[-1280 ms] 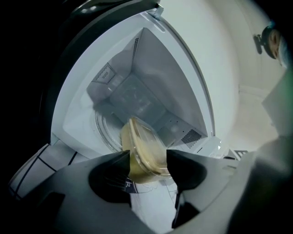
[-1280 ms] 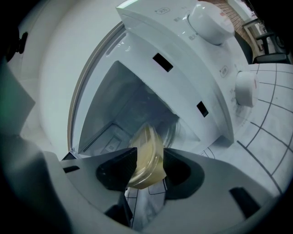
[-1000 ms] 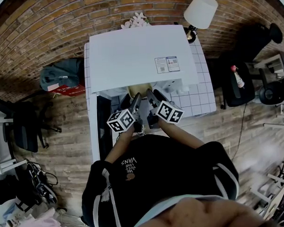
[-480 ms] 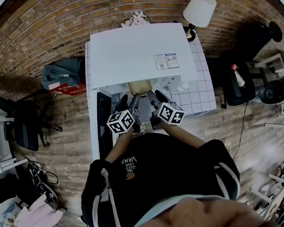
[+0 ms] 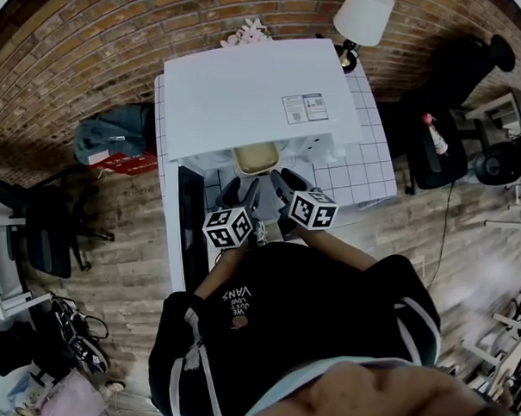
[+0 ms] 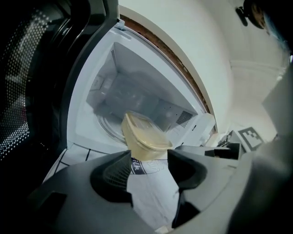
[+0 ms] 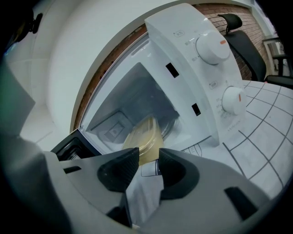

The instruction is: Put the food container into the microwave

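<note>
Yellowish and see-through, the food box (image 6: 144,137) sits just inside the open microwave (image 7: 201,77), right past the tips of both sets of jaws. The left gripper (image 6: 149,158) has its jaws apart, with nothing between them, only a printed paper (image 6: 151,192) lying below. The right gripper (image 7: 147,157) has just been closing its jaws a bit, but they are apart too and hold nothing.
</note>
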